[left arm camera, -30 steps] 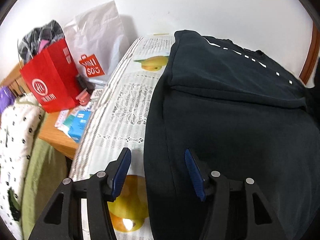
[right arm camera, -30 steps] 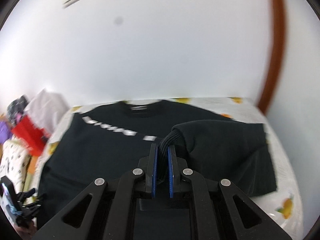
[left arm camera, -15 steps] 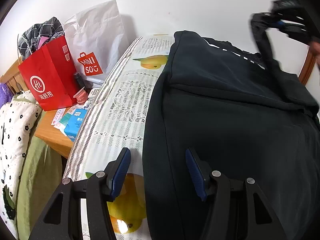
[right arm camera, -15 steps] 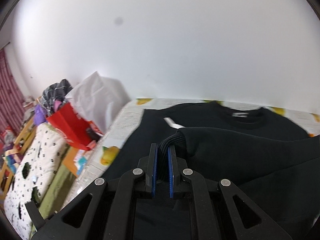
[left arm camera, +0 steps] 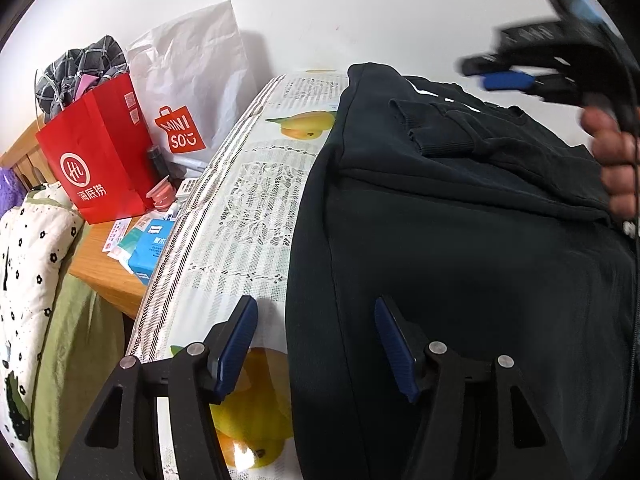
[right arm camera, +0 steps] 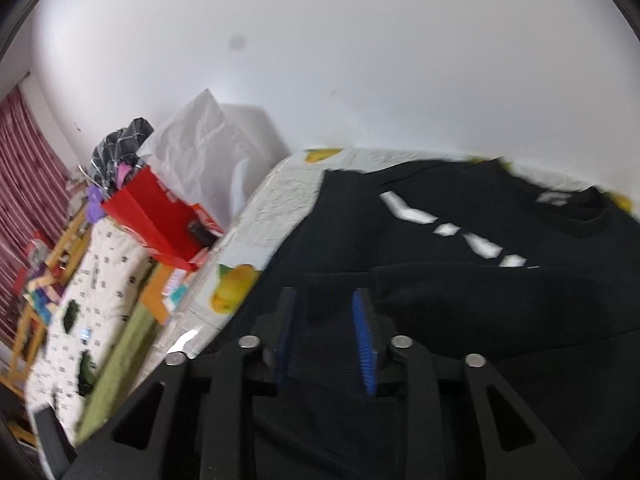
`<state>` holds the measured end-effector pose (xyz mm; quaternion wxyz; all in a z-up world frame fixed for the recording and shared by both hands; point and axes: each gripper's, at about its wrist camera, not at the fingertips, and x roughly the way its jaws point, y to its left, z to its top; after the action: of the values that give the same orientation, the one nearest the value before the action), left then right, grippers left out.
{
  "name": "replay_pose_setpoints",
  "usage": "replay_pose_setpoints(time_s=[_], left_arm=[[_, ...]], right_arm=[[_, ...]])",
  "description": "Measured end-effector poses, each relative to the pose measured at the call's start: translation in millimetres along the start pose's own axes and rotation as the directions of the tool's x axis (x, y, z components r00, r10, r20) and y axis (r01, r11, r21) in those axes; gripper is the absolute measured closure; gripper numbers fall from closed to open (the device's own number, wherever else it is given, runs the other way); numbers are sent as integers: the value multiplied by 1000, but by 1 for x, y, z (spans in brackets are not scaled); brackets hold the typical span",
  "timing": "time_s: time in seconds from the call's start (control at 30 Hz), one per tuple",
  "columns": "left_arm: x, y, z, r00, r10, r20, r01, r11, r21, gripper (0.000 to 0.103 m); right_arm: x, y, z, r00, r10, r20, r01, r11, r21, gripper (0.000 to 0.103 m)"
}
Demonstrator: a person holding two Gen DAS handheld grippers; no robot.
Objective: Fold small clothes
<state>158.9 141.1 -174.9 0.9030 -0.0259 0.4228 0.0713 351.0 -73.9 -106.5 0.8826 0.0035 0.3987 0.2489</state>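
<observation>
Sleeve folded in, body fold not yet made

Black sweatshirt [left arm camera: 460, 264] on bench [left arm camera: 248, 216]; cuff [left arm camera: 436, 132] lies across chest; right gripper [right arm camera: 325, 336] opening, nothing pinched; left gripper [left arm camera: 316, 344] half-wide, opening, astride hem edge, not gripping.

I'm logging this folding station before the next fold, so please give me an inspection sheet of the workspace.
Surface: tablecloth with fruit print.
Job's things: black sweatshirt lying flat, sleeve folded across its chest.
Clutter: red bag, white bag, blue packet on the side table.
Grippers: left gripper open over the sweatshirt's edge; right gripper opening, gripping nothing.
Cables: nothing seen.
Surroundings: white wall, striped curtain.
</observation>
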Motion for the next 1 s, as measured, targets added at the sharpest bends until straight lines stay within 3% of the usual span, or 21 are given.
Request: replay_pose_setpoints(time_s=[0.1,0.2,0.33,0.43,0.5,0.6,0.7,0.83,1.0], left_arm=[[-1,0,0,1000,-2,-5,2,1000,-2,44],[-2,0,-1,1000,-11,-19,11,1000,-3,44],[-4,-1,-2,999,-14,-30,13,1000,-5,44],[-5,-4,-4,1000,-6,-30,5,1000,-4,44],[-5,-5,-4,999,1,-33,-1,1000,-2,44],[-6,-7,-4,999,12,-43,-12,1000,2,44],[-8,-8,-5,999,12,-47,-12,1000,1,44],[-11,-9,-9,999,-4,-50,4,1000,4,44],[-20,-11,-17,998,-24,-54,26,999,32,44]], right_arm=[[-23,-32,-11,996,-94,-3,95,996,3,68],[-44,-76,-32,974,-225,-15,225,974,30,68],[-69,-138,-70,927,-373,-28,374,923,88,68],[-72,-175,-95,895,-437,-85,445,887,125,68],[-66,-188,-107,893,-436,-109,448,886,121,68],[-72,-182,-110,884,-462,-75,467,880,84,69],[-81,-175,-115,900,-431,-63,435,897,76,69],[-106,-168,-130,904,-425,-50,428,900,86,68],[-147,-162,-152,885,-465,-29,466,879,104,63]])
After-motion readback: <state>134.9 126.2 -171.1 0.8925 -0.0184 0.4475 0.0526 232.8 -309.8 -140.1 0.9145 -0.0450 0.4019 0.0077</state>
